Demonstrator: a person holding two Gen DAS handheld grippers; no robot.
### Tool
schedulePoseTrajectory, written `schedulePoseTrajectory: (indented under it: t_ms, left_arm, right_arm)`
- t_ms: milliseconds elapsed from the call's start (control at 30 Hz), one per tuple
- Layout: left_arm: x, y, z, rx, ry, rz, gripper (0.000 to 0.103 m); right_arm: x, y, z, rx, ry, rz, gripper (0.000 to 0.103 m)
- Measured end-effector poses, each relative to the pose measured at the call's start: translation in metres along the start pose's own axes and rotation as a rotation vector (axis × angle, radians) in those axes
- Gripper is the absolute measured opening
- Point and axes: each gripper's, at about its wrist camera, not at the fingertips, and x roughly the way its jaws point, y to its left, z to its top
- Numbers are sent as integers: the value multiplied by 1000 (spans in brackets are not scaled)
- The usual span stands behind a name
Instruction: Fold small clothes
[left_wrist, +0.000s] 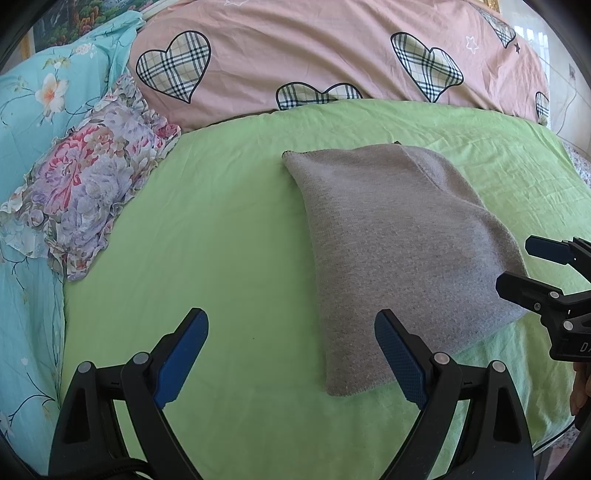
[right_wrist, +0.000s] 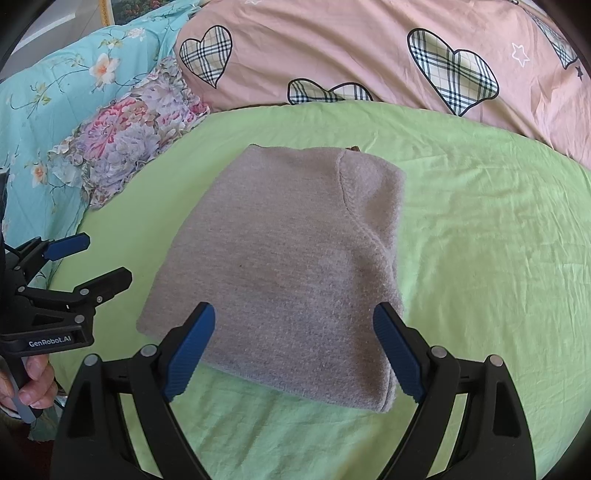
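A folded grey knit garment (right_wrist: 288, 273) lies flat on the green sheet (right_wrist: 480, 258) of the bed, near a floral pillow (right_wrist: 129, 136). The right gripper (right_wrist: 293, 347) hovers over its near edge, fingers spread wide and empty. The left gripper (left_wrist: 291, 350), beside the garment, is likewise wide apart, holding nothing.

We're looking at a home bedroom: a green sheet (right_wrist: 480, 240) is covering the bed, with a heart-print quilt (right_wrist: 351, 48) and floral pillow (right_wrist: 136, 129) lying behind.
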Motion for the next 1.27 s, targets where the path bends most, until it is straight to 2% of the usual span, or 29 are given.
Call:
schedulePoseTrajectory:
  t_ms: [1000,1267]
  left_arm:
    - [10,-2,9,-4,-8,-7,92]
    - [17,4,13,-31,-5,-17,92]
  right_arm:
    - [6,-7,6,8,3,2,88]
    - [14,-9,10,17,5,-2,88]
